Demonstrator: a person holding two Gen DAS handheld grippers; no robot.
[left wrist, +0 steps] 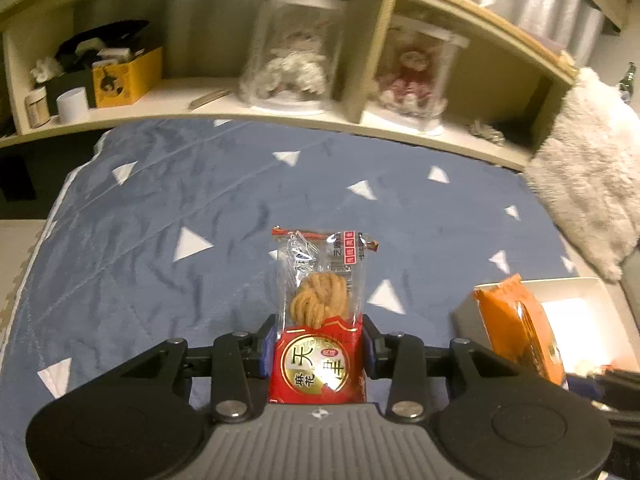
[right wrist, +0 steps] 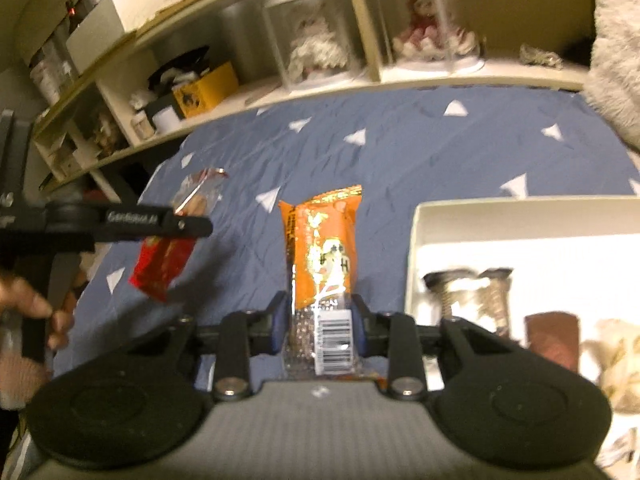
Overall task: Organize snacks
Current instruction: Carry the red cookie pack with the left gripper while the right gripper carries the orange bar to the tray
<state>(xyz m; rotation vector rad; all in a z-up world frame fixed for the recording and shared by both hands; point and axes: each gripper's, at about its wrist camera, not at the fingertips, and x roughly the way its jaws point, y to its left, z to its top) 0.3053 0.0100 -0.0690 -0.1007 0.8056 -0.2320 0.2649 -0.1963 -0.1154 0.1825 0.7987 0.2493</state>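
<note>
My left gripper (left wrist: 319, 344) is shut on a red and clear packet of twisted dough snack (left wrist: 320, 300), held above the blue bedspread (left wrist: 160, 240). The same packet (right wrist: 168, 252) and the left gripper (right wrist: 176, 222) show at the left of the right wrist view. My right gripper (right wrist: 319, 328) is shut on an orange snack packet (right wrist: 320, 248), also held above the bedspread, just left of a white box (right wrist: 520, 216). The orange packet (left wrist: 516, 328) shows in the left wrist view in front of the white box (left wrist: 580, 292). Several wrapped snacks (right wrist: 476, 300) lie in the box.
A wooden headboard shelf (left wrist: 280, 112) runs along the far edge of the bed, holding glass domes with dolls (left wrist: 296, 48), a yellow box (left wrist: 124, 76) and small jars. A fluffy white cushion (left wrist: 592, 168) lies at the right. The person's hand (right wrist: 24, 312) shows at left.
</note>
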